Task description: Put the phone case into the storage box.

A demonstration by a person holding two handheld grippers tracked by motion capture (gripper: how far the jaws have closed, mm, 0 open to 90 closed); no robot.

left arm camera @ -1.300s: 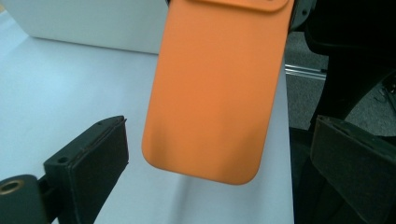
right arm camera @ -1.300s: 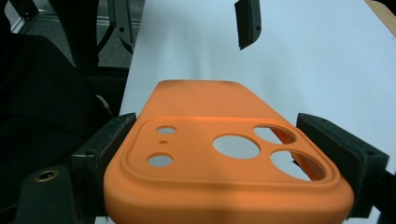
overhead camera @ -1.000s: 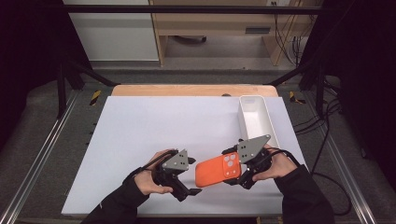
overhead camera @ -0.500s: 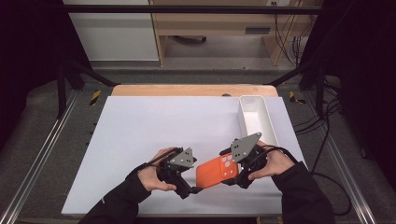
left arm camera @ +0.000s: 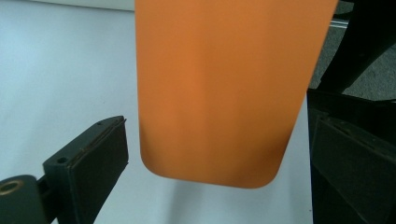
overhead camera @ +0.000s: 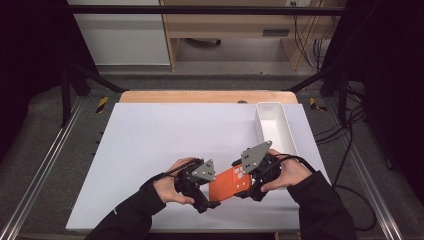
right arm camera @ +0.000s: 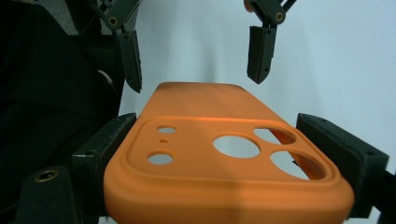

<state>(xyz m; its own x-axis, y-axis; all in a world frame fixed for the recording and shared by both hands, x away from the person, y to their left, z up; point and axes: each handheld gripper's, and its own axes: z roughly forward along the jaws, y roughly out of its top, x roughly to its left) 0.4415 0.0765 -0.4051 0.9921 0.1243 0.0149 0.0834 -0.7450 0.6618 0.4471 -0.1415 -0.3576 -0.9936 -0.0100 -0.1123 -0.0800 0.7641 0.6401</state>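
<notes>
Pinching the camera end of the orange phone case (overhead camera: 230, 182) above the white tabletop (overhead camera: 165, 135), the right tongs (right arm camera: 233, 154) offer its plain end to the spread left tongs (left arm camera: 210, 177), which flank it without gripping, so the handover remains unfinished.

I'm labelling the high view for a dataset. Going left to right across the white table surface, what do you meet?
Left claw → orange phone case → right claw → white tray.
</notes>
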